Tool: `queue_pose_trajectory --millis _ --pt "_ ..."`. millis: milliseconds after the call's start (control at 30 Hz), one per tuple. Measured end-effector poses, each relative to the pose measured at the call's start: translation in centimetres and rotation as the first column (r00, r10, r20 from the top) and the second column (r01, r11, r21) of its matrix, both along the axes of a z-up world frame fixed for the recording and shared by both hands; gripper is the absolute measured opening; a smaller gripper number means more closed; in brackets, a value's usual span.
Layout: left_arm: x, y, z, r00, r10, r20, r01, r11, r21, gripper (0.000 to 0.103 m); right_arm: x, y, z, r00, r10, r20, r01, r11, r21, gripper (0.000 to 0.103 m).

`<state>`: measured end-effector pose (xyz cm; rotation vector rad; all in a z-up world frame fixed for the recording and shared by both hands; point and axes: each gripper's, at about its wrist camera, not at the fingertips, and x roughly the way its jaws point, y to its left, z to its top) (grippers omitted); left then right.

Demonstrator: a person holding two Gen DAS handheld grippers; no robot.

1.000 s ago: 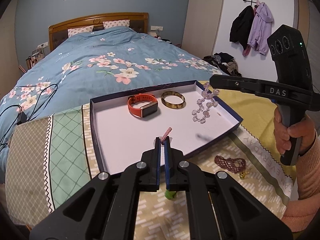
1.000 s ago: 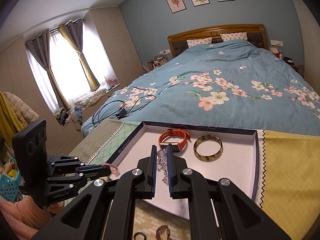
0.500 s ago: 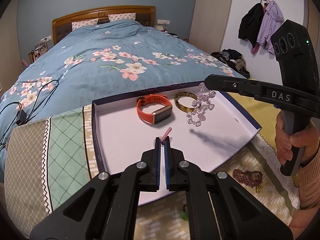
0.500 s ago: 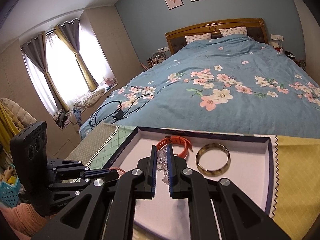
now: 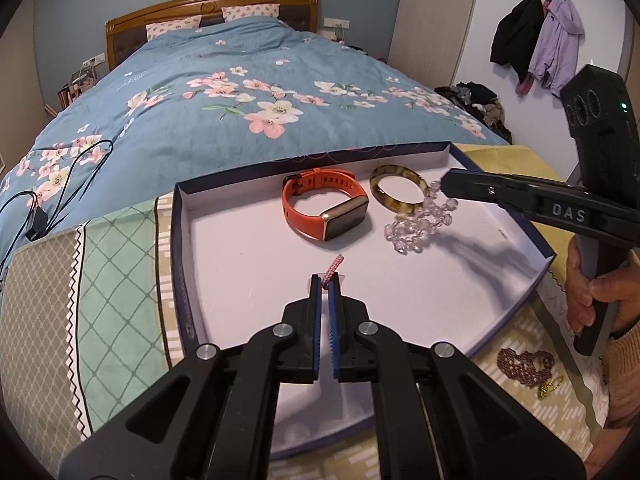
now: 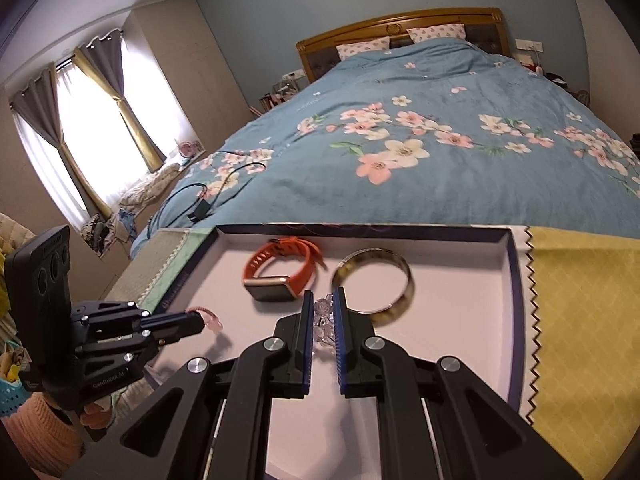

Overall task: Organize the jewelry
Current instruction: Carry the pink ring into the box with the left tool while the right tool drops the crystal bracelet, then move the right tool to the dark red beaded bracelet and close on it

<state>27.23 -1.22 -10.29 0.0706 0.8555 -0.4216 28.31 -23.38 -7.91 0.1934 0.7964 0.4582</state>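
Left wrist view first: the left tongs [image 5: 325, 280] are pinched fully together on a thin pink braided band [image 5: 333, 265], whose free end pokes up past the tips over the white floor of the tray [image 5: 240, 280]; in the right wrist view the same band [image 6: 208, 318] curls out beyond those tongs at the left; the right tongs [image 6: 323, 300] are nearly closed on a clear bead bracelet [image 6: 322, 316], and from the other side that bracelet [image 5: 420, 224] hangs from their tip with its lower loop resting on the tray floor or just above it, I cannot tell which; it sits just beside the mottled bangle [image 5: 396, 190]; a hand [image 5: 592, 300] in a peach knitted sleeve grips the right handle.

Farther out, the orange watch [image 5: 324, 208] and the bangle lie side by side near the far wall of the tray, apart from each other; so two pieces look already placed, and two more are held over the tray, not yet let go; I judge the job past its middle.

Outside the tray, on the patterned cloth [image 5: 120, 280] at its near right corner, a dark red bead bracelet [image 5: 524, 364] and a small gold chain [image 5: 550, 386] lie close together; these seem left to fetch; behind everything spreads the bed [image 5: 240, 100] with its blue flowered cover.
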Motion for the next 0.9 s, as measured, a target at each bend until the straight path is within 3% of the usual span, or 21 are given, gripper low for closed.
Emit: queue_pose_trajectory --millis 367,433,500,600,900 --pt "2.3 -1.8 -0.9 1.000 0.009 -0.028 -0.008 1.000 0.028 0.005 0.0 -1.0 -0.5 0.999 -0.038 -0.023 0.038 0.999 -0.017 0.012" --pt "2.7 -1.8 -1.0 0.999 0.024 -0.035 -0.023 0.999 0.030 0.008 -0.3 -1.1 -0.3 0.999 -0.043 -0.014 0.043 0.999 -0.019 0.018" --pt "2.9 -1.9 -1.0 0.999 0.033 -0.033 -0.032 0.999 0.031 0.024 -0.9 -1.3 0.1 0.999 -0.048 -0.002 0.048 0.999 -0.016 0.024" --pt "2.4 -1.7 -0.5 0.999 0.042 -0.004 -0.042 0.999 0.023 0.035 -2.1 -1.5 0.9 0.999 -0.039 0.022 0.040 0.999 -0.013 0.028" --pt "-2.2 1.6 3.2 0.991 0.080 0.108 -0.077 0.996 -0.035 0.040 -7.4 -1.8 2.0 0.997 0.048 0.055 -0.047 0.999 -0.014 0.035"
